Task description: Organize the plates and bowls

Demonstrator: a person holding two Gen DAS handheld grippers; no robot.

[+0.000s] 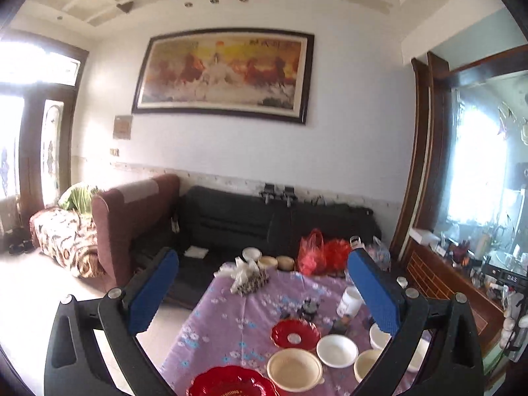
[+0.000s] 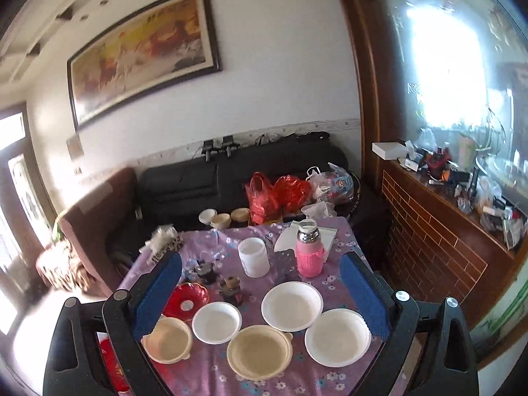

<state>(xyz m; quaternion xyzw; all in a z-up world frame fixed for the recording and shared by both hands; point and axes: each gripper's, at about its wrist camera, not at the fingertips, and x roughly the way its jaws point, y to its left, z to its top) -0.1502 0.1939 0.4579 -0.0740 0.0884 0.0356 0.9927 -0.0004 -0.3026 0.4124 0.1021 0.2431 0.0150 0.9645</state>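
Observation:
On the purple flowered tablecloth (image 2: 211,373) lie two cream bowls with handles (image 2: 259,351) (image 2: 168,339), a small white bowl (image 2: 216,322), two white plates (image 2: 292,305) (image 2: 337,336) and a small red dish (image 2: 186,299). A larger red plate (image 1: 232,382) lies at the near left edge. My right gripper (image 2: 260,272) is open and empty, held above the dishes. My left gripper (image 1: 264,275) is open and empty, higher up and to the left of the table. The left wrist view also shows a cream bowl (image 1: 294,369), the white bowl (image 1: 337,350) and the red dish (image 1: 295,334).
A pink thermos (image 2: 309,252), a white cup (image 2: 253,257) and small dark trinkets (image 2: 231,288) stand mid-table. Small bowls (image 2: 220,219) and red bags (image 2: 277,194) sit at the far edge. A black sofa (image 2: 211,181) is behind, a brick-pattern cabinet (image 2: 435,250) to the right.

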